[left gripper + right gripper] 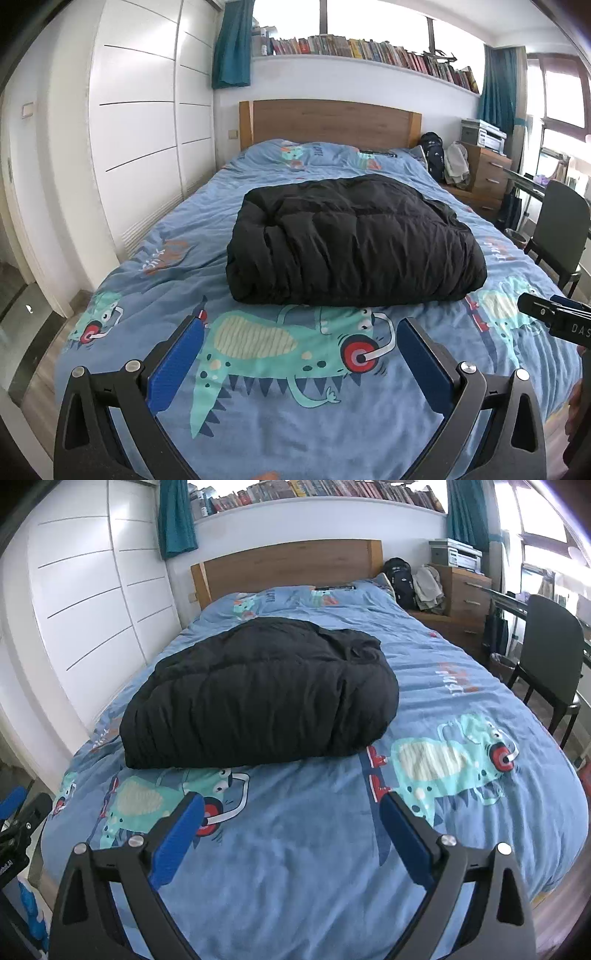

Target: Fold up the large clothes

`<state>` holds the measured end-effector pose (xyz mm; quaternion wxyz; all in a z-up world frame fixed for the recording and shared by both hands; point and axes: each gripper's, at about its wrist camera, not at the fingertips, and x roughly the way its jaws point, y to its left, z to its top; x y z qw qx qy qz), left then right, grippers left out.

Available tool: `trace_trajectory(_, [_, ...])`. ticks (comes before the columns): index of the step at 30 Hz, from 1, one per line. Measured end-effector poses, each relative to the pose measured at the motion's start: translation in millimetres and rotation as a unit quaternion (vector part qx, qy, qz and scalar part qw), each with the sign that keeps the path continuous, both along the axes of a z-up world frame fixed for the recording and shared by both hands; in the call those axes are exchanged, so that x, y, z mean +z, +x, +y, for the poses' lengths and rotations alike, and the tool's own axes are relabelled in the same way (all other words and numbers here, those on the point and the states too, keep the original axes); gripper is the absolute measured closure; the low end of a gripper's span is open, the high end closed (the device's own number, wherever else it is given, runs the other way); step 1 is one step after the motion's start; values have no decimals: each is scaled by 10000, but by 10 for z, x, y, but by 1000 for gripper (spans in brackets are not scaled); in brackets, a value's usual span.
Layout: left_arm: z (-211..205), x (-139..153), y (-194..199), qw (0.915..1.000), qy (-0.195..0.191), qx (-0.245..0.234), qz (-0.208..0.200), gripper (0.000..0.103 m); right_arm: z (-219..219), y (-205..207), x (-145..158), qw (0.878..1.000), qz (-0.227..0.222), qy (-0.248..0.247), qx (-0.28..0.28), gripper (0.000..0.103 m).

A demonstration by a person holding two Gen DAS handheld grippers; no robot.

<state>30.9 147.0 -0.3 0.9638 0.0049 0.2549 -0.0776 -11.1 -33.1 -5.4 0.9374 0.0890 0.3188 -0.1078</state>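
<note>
Black puffer coat (354, 240) sits folded mid-bed; left gripper (299, 347) and right gripper (291, 819), jaws wide and empty, hover nearside. I'd just press it flatter.

A wide stretch of blue bedspread (295, 849) lies bare at the foot of the bed, giving open room on the near side of the folded black puffy coat (258, 694). White wardrobe doors (140, 129) close in the left side. A dark chair (550, 653) stands near the right edge.
</note>
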Motion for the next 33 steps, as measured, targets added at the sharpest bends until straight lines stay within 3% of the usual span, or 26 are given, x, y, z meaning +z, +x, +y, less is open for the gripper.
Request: trace_trajectory(33, [-163,-269,11,9994,224,-14,270,1,-357,-156,-265,9986,88,-42,-517,7])
